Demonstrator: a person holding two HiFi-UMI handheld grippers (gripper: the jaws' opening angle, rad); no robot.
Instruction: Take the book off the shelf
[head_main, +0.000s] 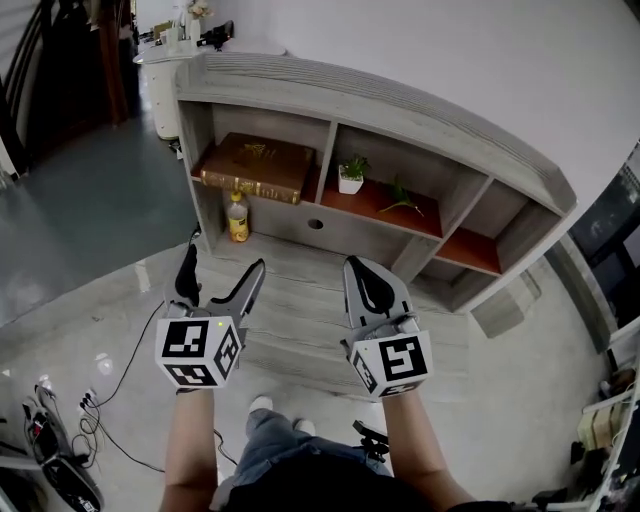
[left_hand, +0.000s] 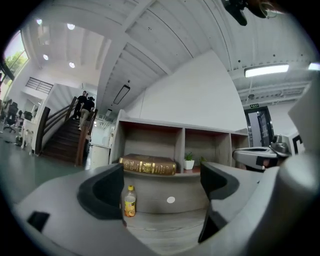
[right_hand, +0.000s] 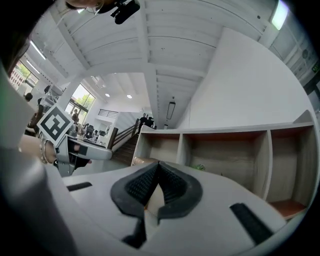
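Head view: 2 grippers, one per hand, both held out in front of the shelf (head_main: 380, 100) and well apart from it. Left gripper (head_main: 224, 258) has its jaws spread wide w/ nothing between them. Right gripper (head_main: 357, 264) has its jaws pressed together, empty too. The shelf has 3 upper compartments. 1 book (head_main: 257, 167), big, brown w/ gold trim, lies flat in the left compartment. 1 small potted plant (head_main: 351, 175) stands in the middle one, w/ a loose green sprig (head_main: 400, 197) just beside it. 1 bottle (head_main: 238, 218) w/ a yellow cap stands upright on the low ledge under the book. Some cables (head_main: 95, 405) trail on the floor at lower left.

Left gripper view: confirms the wide gap, both dark pads show and there's only open air between. The book, bottle and plant are all framed in that gap, far off. This view also gets what the head view doesn't: a staircase (left_hand: 62, 137) at left w/ 2 ppl (left_hand: 85, 107) on it, plus ceiling lights. The right gripper pokes in at the right edge.

Right gripper view: ribbed pads meet at the tips, nothing clamped. The shelf is seen from the right side, so the jaws cover most of the book, only a brown sliver peeks out behind them. The bottle isn't visible here. The left gripper's marker cube shows at far left.
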